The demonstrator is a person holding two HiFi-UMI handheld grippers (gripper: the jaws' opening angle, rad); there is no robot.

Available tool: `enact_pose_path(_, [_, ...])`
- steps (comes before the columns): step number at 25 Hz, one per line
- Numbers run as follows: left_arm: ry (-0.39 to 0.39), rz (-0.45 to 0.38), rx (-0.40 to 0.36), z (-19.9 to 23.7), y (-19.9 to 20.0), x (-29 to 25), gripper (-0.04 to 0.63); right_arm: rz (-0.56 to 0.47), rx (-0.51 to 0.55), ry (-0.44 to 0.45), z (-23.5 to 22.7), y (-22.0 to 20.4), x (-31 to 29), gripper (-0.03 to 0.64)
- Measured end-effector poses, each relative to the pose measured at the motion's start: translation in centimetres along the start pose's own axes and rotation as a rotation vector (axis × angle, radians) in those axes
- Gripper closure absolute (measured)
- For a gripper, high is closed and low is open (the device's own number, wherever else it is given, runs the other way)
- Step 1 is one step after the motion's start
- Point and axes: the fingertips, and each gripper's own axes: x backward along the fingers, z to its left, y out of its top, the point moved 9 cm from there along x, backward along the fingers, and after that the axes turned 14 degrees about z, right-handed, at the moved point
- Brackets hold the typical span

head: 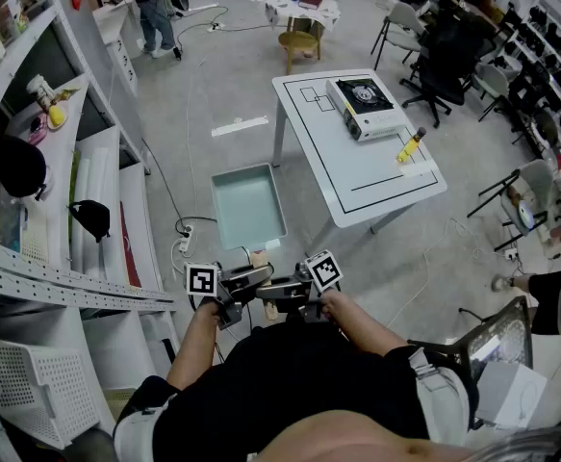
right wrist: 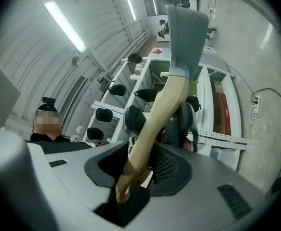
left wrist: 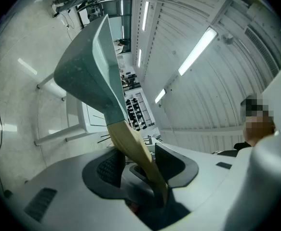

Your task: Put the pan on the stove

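Head view downward, gripper views near pan (head: 249, 205)

- A white desk (head: 376, 176) marked with black outlines stands on a pale grey floor (head: 213, 85).
- Left of the desk, open white shelving (head: 59, 210) lines the wall.
- Right of the desk, black chairs (head: 444, 65) crowd together.
- Beyond the desk stands a small round table (head: 302, 8).
- Long tube lights (left wrist: 198, 49) glow on a ribbed white ceiling (left wrist: 188, 13).

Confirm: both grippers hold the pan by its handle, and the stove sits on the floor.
No. The head view shows the stove on the table, not the floor. The left gripper and right gripper do hold the pan by its handle.
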Motion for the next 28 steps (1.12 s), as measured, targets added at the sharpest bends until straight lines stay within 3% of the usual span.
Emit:
enact_pose_path(3, [0.032, -0.001, 0.008, -1.0, -0.8, -0.5, 0.399, 0.005, 0.002, 0.01, 0.9, -0.9, 0.1, 0.471])
enact_pose_path(6, [0.051, -0.045, 0.133, -2.2, -1.9, -1.0, 0.397, 0.021, 0.007, 0.02, 2.2, -1.2, 0.6, 0.468])
enact_pose_path(10, [0.077, -0.06, 0.115, -3.2, -2.0, -2.0, 0.397, 0.039, 0.041, 0.029, 3.6, -1.5, 1.4, 0.465])
enact_pose_path(13, [0.085, -0.043, -0.008, -3.9, -1.1, -2.8, 0.397, 0.033, 0.044, 0.042, 3.9, -1.7, 2.0, 0.465])
enact_pose_path(14, [0.085, -0.043, -0.004, -4.1, -1.3, -3.1, 0.397, 0.034, 0.035, 0.042, 4.0, -1.9, 2.1, 0.467])
enact_pose_path(17, [0.096, -0.05, 0.114, -4.3, -2.8, -3.8, 0.397, 0.045, 0.009, 0.032, 4.1, -2.9, 2.6, 0.469])
enact_pose_path(20, [0.103, -0.038, 0.017, -4.1, -2.7, -4.5, 0.396, 0.037, -0.009, 0.043, 4.1, -3.7, 3.2, 0.469])
enact_pose_path(28, [0.047, -0.082, 0.07, -4.2, -4.5, -7.9, 0.396, 0.062, -0.039, 0.071, 4.0, -6.0, 5.5, 0.471])
